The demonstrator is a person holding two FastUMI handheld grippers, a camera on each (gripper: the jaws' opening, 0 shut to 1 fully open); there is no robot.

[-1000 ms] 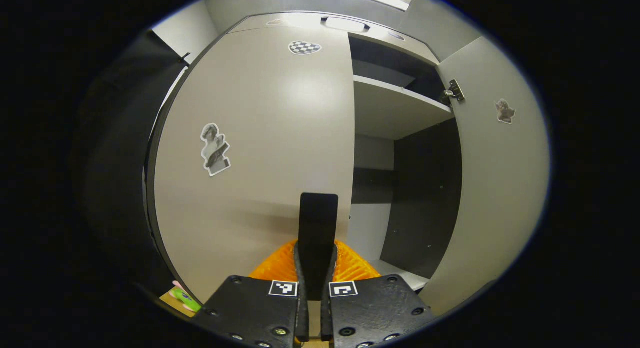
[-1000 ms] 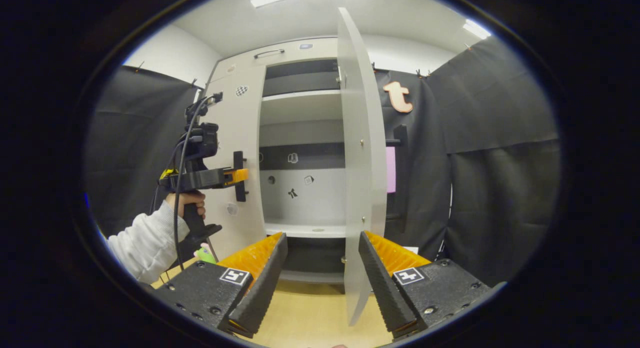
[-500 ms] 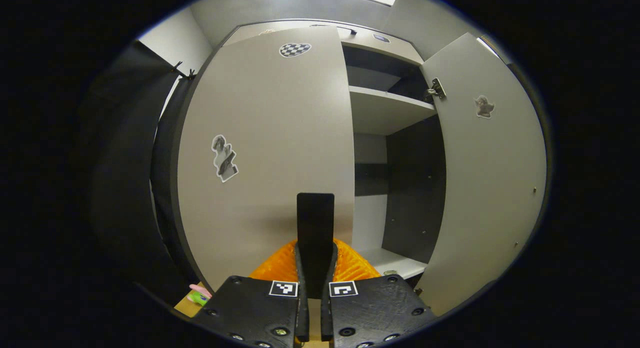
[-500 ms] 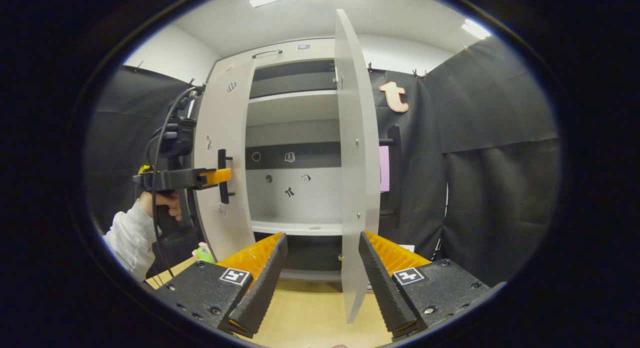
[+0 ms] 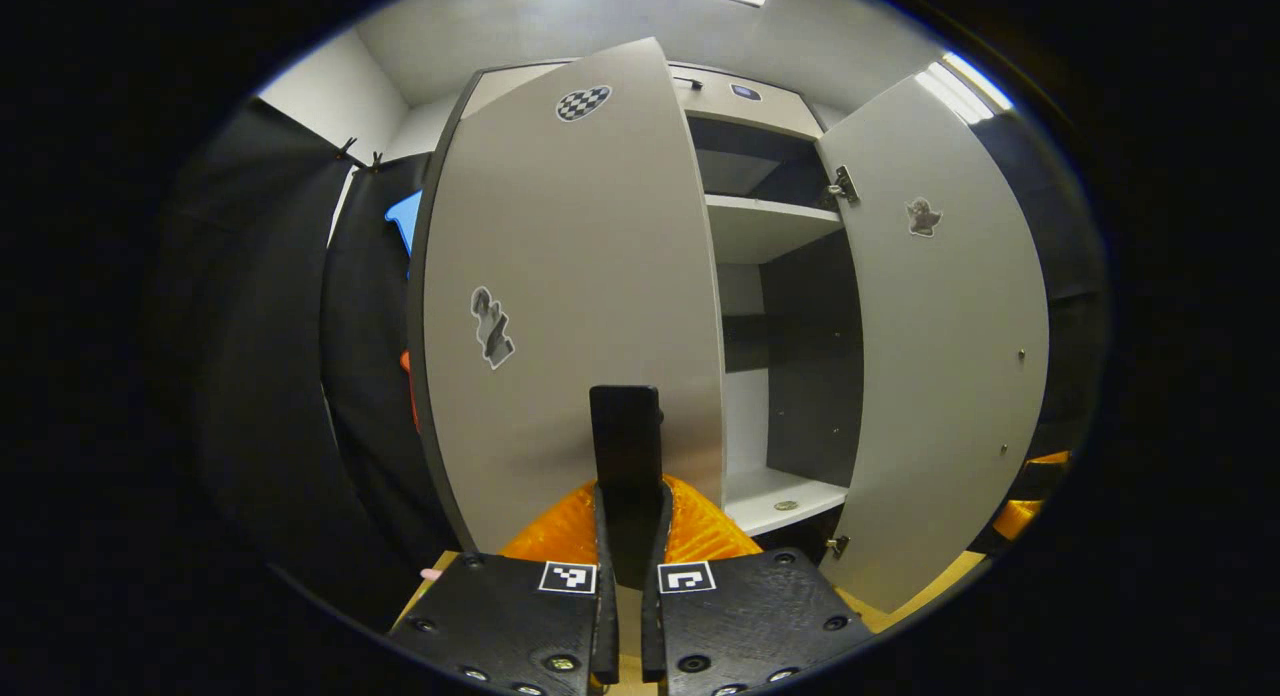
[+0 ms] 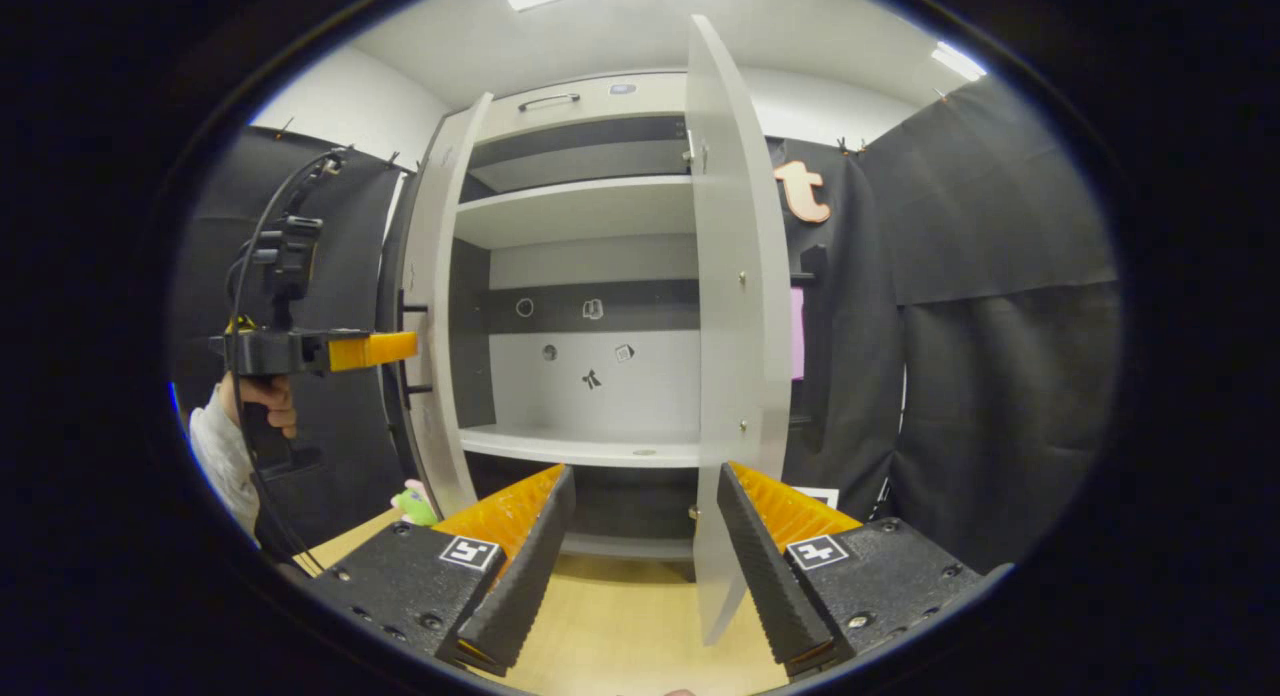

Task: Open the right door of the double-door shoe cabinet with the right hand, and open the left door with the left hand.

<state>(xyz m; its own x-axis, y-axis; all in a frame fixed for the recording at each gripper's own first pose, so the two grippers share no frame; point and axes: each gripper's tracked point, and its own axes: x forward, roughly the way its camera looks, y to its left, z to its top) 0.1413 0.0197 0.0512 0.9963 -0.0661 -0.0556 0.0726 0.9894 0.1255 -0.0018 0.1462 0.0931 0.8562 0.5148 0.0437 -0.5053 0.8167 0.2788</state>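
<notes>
Shoe cabinet [image 6: 590, 276] doors both swung out now. Nearest in the left gripper view: left gripper [image 5: 628, 536] clenched on the dark handle [image 5: 625, 446] of the left door [image 5: 570, 306], both fingers squeezing it flat between them. Compared with a second ago that door has turned well outward; its face is seen more edge-on and the dark booth cloth behind its hinge side has come into view. In the right gripper view the left gripper [image 6: 390, 348] sits out to the side in a person's hand [image 6: 262, 396], pulled farther from the cabinet than before, with the left door [image 6: 440, 316] nearly edge-on.

Right gripper [image 6: 640, 546] released, jaws wide apart, nothing between them, hanging just in front of the right door [image 6: 730, 326], which stands open edge-on and has barely shifted.

Farther back: open interior with upper shelf [image 6: 580, 201] and lower shelf [image 6: 590, 446], small stickers on the back wall. Wooden floor [image 6: 620, 626] below.

Judgement: right door done, left door close to full swing; what's left is probably finishing the pull and letting go of the handle.
</notes>
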